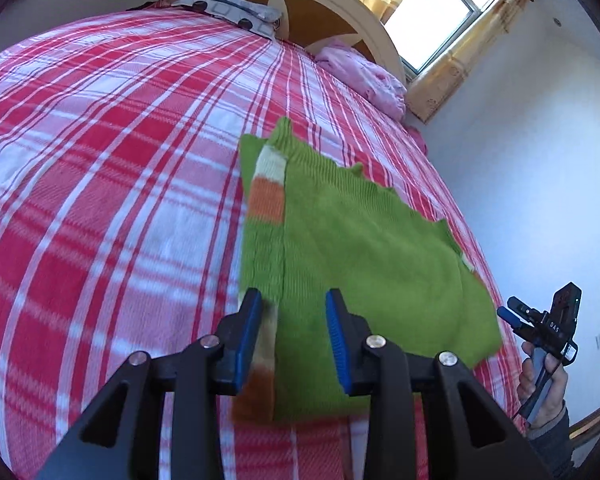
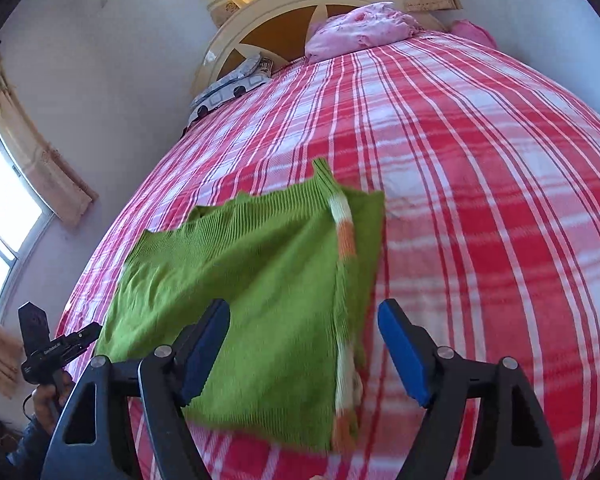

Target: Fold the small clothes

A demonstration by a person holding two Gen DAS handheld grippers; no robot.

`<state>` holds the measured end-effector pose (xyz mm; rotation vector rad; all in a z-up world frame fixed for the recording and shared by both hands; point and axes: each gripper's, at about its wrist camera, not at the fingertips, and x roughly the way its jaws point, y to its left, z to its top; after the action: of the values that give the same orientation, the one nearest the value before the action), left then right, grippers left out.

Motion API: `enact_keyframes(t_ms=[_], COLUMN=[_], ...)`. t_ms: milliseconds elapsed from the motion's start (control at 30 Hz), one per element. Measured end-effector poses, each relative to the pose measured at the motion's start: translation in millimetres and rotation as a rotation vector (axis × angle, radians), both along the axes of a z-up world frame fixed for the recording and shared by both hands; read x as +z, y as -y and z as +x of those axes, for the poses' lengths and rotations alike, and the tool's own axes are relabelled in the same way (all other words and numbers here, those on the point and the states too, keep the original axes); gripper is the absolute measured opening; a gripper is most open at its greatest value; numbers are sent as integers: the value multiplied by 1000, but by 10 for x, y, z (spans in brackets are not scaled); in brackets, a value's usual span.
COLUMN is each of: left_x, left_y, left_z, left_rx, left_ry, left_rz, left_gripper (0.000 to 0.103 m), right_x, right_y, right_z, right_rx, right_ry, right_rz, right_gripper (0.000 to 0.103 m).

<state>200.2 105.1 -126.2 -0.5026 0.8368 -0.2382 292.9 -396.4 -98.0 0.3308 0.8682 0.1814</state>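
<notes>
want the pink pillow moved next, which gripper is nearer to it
Right. The right gripper faces the pillow almost straight up the bed; the left gripper is further left, with the pillow off to its right.

A bed covered by a red, pink and white plaid bedspread (image 1: 120,168) fills most of the view. At its far end stands a curved cream headboard (image 1: 340,4) with brown panels. Against the headboard lie a grey patterned pillow (image 1: 236,10) and a bundled pink blanket (image 1: 364,76). Behind the headboard, a bright window (image 1: 448,12) is framed by yellow curtains (image 1: 464,60). The walls (image 1: 540,160) are pale.
</notes>
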Motion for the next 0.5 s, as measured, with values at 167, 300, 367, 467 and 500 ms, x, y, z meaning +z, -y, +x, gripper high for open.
enact_keyframes(t_ms=[167, 300, 367, 467, 500], left_x=[-16, -28, -38, -102, -107], left_y=[65, 50, 72, 74, 58], left_z=[-133, -115, -130, -102, -106], left_rx=[-29, -40, -46, -57, -57], left_ry=[22, 15, 23, 17, 20], left_rz=[24, -26, -16, -20, -41], left_gripper=[35, 35, 35, 35, 35], right_x=[-46, -95, -153, -281, -304], right_y=[72, 24, -21, -43, -39], right_z=[-269, -370, -398, -384, -377], right_rx=[-22, -2, 19, 32, 34], right_ry=[-3, -13, -25, -50, -54], right_rz=[13, 30, 25, 39, 56], right_gripper=[75, 74, 73, 53, 41])
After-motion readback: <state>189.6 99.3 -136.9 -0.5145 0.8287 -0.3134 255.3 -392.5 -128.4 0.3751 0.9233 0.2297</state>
